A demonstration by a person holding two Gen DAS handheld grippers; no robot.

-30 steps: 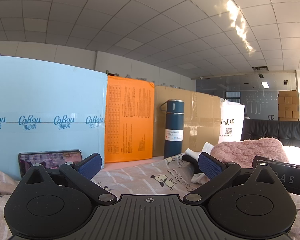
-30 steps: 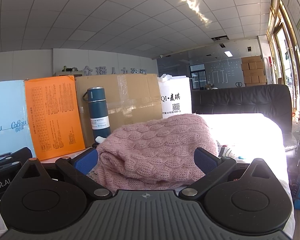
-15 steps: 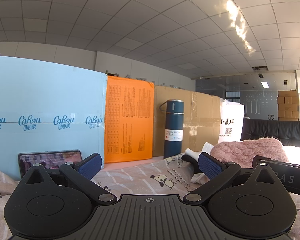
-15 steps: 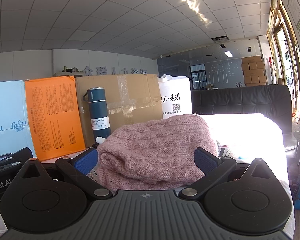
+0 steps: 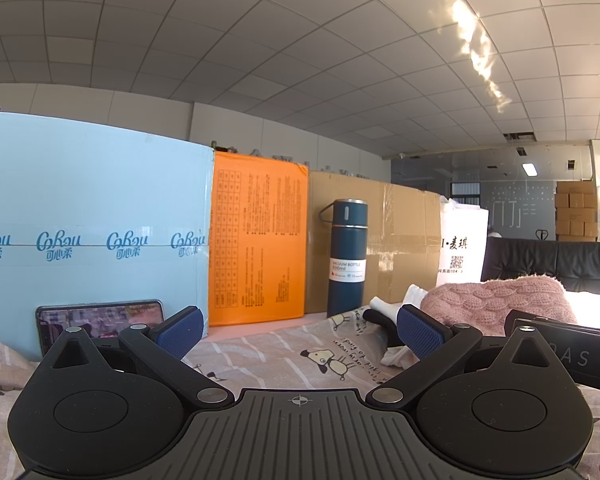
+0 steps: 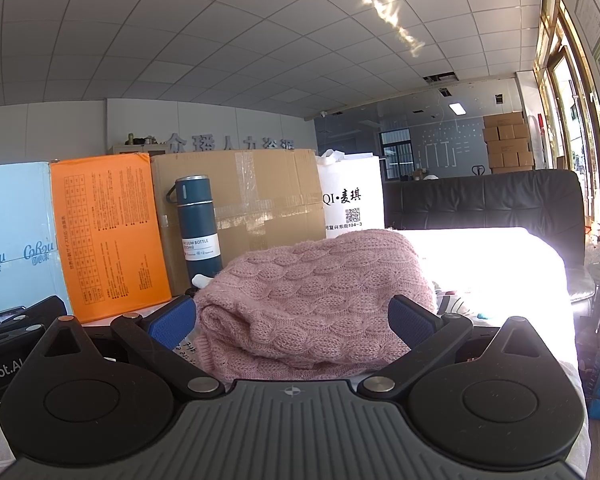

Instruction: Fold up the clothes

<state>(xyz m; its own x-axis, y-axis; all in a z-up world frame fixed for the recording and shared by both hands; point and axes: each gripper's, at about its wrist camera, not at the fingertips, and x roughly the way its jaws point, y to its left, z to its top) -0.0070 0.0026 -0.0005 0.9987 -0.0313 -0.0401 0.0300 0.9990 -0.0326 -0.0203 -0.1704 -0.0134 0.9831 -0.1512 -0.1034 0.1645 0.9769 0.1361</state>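
A pink cable-knit sweater lies bunched in a heap on the cartoon-print sheet. My right gripper is open, low over the sheet, its blue pads on either side of the sweater's near edge without clamping it. The sweater also shows in the left wrist view at the right. My left gripper is open and empty, resting low over bare sheet. White and black socks lie between the sweater and the bottle. The right gripper's body shows at the far right.
A blue vacuum bottle stands at the back. Behind it stand a light blue box, an orange box, a cardboard box and a white bag. A phone leans on the blue box. A black sofa is beyond.
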